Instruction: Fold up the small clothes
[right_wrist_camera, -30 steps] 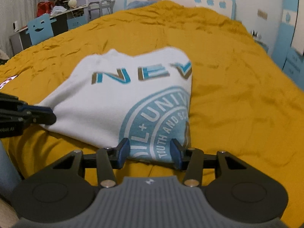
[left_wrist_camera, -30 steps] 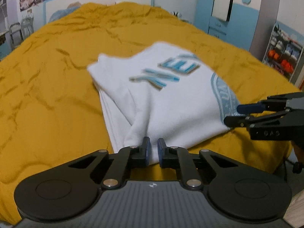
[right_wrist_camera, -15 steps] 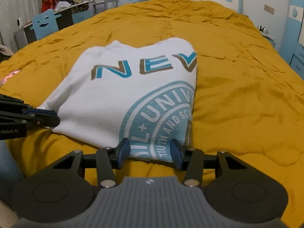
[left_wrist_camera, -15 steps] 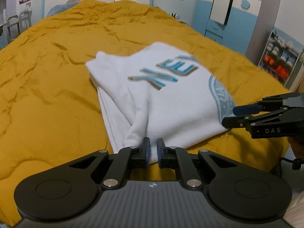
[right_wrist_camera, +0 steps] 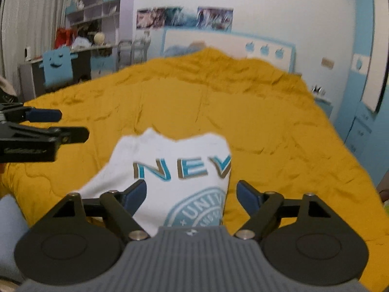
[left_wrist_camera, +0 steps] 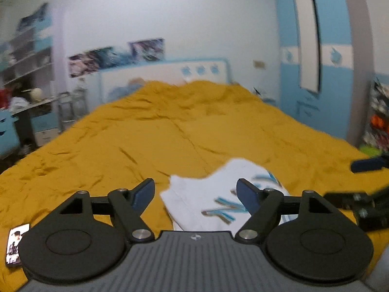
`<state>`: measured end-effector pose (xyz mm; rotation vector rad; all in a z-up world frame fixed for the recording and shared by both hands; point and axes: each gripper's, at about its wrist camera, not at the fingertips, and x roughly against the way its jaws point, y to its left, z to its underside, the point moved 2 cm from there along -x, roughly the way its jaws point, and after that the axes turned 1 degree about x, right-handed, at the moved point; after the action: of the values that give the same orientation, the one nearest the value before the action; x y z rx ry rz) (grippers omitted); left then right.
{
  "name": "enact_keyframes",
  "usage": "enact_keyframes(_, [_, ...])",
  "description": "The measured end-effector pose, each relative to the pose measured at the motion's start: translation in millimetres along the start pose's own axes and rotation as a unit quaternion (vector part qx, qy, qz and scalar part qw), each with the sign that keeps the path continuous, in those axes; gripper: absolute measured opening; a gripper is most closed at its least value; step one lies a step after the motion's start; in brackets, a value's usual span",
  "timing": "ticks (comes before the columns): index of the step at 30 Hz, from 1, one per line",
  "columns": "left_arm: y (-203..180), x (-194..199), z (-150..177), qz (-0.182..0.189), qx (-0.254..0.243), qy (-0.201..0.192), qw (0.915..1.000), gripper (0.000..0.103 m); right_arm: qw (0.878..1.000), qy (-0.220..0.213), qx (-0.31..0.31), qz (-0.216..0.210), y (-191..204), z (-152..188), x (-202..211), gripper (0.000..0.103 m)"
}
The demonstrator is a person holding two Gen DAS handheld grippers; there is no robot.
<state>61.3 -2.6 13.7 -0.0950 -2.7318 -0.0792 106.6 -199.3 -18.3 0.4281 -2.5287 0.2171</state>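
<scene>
A folded white shirt (left_wrist_camera: 201,202) with blue "NEV" lettering and a round blue print (right_wrist_camera: 175,155) lies on the yellow bedcover (left_wrist_camera: 170,133) near the bed's front edge. My left gripper (left_wrist_camera: 195,188) hovers above its left part with its jaws opening wide; nothing is pressed between the pads. My right gripper (right_wrist_camera: 192,189) hovers over the shirt's right part, jaws also opening, with nothing held. Each gripper shows at the edge of the other's view: the right gripper (left_wrist_camera: 340,181) and the left gripper (right_wrist_camera: 73,124). Motion blurs both views.
A small phone or card (left_wrist_camera: 17,245) lies on the cover at the near left. The white headboard (right_wrist_camera: 231,43) is at the far end. A desk with shelves (right_wrist_camera: 80,48) stands on the left and a blue wardrobe (left_wrist_camera: 313,60) on the right.
Both grippers have risen off the shirt's near edge and tilted up toward the headboard. Their jaws have spread from nearly shut and half shut to wide. The shirt stays flat on the bed.
</scene>
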Motion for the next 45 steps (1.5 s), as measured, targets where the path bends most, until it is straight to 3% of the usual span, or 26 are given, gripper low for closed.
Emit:
enact_keyframes(5, [-13,23,9,-0.023,0.011,-0.012,0.9996,0.095,0.999,-0.043,0.001,0.026,14,2,33,0.081])
enact_keyframes(7, [-16,28,13,-0.037,0.016,0.001,0.9992,0.101,0.998,-0.05,0.008,0.041,21,8,42,0.082])
enact_keyframes(10, [-18,33,22,-0.036,0.027,0.021,0.9988,0.101,0.995,-0.064,0.012,0.078,31,21,56,0.082])
enact_keyframes(16, [-15,43,34,-0.074,0.036,0.057,0.995,0.101,0.997,-0.033,-0.028,0.066,33,38,63,0.082])
enact_keyframes(22, [-17,38,46,-0.065,0.035,0.095,0.9927,0.101,0.995,0.02,-0.092,0.031,23,55,50,0.082])
enact_keyframes(28, [-23,32,59,-0.061,0.034,0.127,0.9894,0.101,0.994,0.051,-0.095,0.03,27,64,38,0.082])
enact_keyframes(45, [-24,33,62,-0.056,0.036,0.132,0.989,0.101,0.995,0.043,-0.087,0.03,25,64,38,0.082])
